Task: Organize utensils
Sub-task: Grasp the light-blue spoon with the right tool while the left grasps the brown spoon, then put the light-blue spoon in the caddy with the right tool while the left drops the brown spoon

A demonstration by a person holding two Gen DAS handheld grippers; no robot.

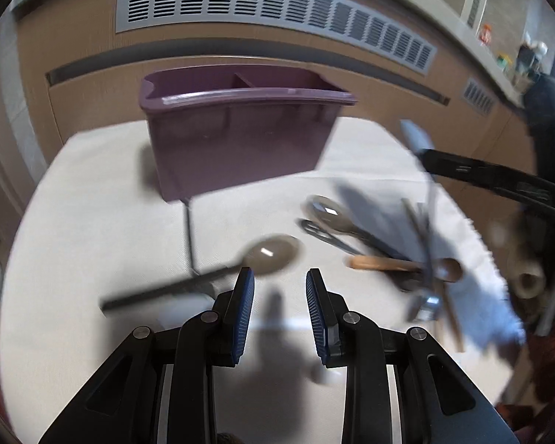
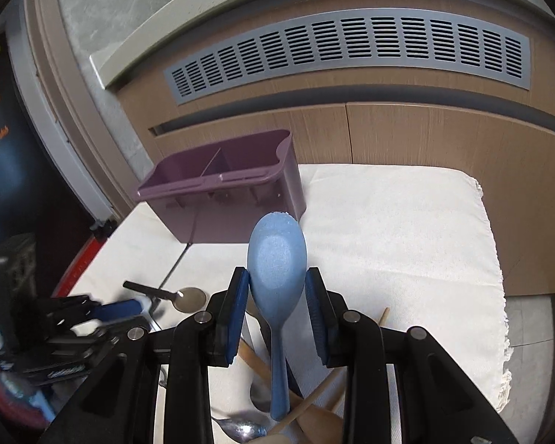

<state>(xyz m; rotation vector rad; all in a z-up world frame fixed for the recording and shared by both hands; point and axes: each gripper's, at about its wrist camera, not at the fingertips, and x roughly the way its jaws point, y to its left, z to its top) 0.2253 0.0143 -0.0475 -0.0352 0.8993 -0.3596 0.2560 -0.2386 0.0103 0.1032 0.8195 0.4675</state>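
Note:
A purple divided caddy [image 1: 240,137] [image 2: 225,185] stands at the far side of a white cloth. My left gripper [image 1: 280,277] is open and holds nothing. It hovers just behind a metal spoon [image 1: 273,255] [image 2: 190,298] with a dark handle that lies on the cloth. My right gripper [image 2: 276,277] is shut on the bowl of a blue plastic spoon [image 2: 276,255] [image 1: 416,135], which is lifted off the cloth with its handle hanging back toward the camera. A heap of metal and wooden utensils [image 1: 370,236] lies to the right of the left gripper, under the right one.
The white cloth [image 2: 407,240] has a fringed edge on the right. Behind the caddy is a wooden cabinet front with a grey vent grille [image 2: 351,48]. A roll of tape [image 1: 529,281] sits past the heap. Something red [image 2: 74,270] lies off the cloth's left edge.

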